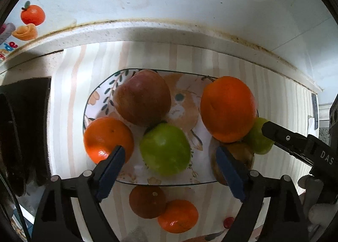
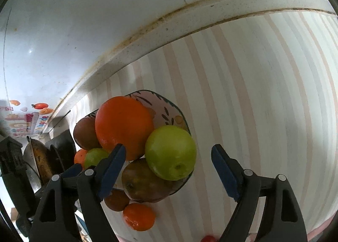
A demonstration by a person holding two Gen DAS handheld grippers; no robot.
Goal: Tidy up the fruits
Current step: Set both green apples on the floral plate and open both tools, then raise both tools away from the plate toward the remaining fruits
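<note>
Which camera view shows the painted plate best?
The left wrist view. It looks down on the plate, so most of its dark rim and the rabbit picture show between the fruits. In the right wrist view the plate is seen from the side, and the piled fruits hide most of it.

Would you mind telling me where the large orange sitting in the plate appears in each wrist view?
Left wrist: large orange sits right of centre, at the plate's right end.
Right wrist: large orange sits left of centre, above the left finger.
Shared landmark: the green apple touching it.
</note>
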